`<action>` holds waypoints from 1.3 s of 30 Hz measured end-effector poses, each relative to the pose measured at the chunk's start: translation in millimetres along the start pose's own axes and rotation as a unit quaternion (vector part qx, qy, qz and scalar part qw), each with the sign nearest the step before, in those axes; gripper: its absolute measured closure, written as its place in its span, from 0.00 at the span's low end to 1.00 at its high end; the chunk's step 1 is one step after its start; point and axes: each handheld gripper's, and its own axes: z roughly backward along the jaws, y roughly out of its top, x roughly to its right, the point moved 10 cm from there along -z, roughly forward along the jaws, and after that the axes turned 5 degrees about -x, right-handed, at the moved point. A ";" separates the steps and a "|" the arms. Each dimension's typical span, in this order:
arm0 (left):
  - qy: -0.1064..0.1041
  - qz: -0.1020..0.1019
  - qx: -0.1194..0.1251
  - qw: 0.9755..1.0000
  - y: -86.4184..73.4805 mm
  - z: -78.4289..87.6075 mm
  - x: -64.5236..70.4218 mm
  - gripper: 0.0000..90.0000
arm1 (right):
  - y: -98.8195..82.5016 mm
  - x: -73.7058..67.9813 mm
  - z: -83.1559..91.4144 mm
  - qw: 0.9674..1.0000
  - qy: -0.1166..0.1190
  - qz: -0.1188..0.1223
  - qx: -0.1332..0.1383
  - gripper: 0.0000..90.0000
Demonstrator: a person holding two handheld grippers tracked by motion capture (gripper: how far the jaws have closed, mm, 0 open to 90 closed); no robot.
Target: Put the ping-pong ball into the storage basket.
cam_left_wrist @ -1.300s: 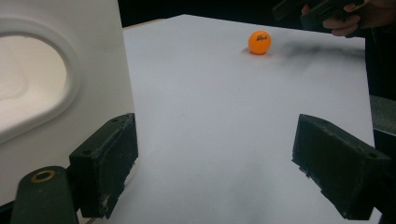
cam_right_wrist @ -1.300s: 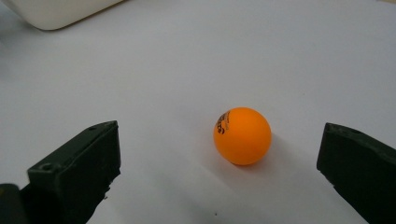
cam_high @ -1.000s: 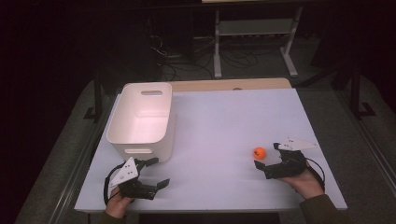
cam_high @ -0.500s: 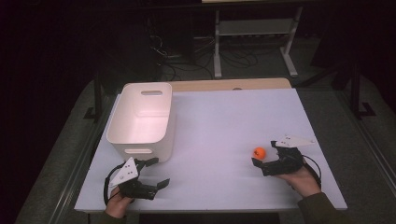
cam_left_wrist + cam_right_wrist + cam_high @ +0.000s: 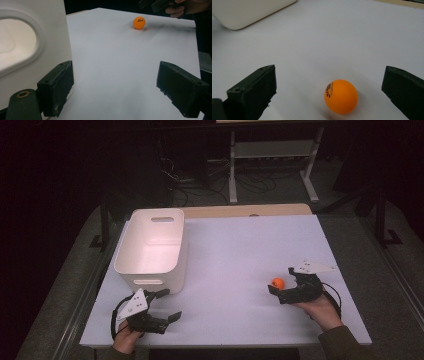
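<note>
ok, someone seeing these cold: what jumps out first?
The orange ball, alone on the white table, lying between the wide-open jaws of the right gripper near the table's right edge. Next, the white bin at the table's left, with the left gripper open just in front of it, holding nothing.

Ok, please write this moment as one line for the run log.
right gripper: open, fingers either side of orange ball, no contact | left gripper: open, idle beside white bin | ball on table
</note>
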 end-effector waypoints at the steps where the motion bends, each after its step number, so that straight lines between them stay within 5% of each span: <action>1: 0.000 0.001 0.000 1.000 -0.1 0.0 0.0 0.16 | 0.4 0.2 -0.3 1.000 -0.001 0.000 0.000 0.00; 39: -0.001 0.003 0.000 1.000 -0.1 -0.1 -0.1 0.16 | 19.0 7.1 -15.2 1.000 -0.007 0.008 -0.001 0.00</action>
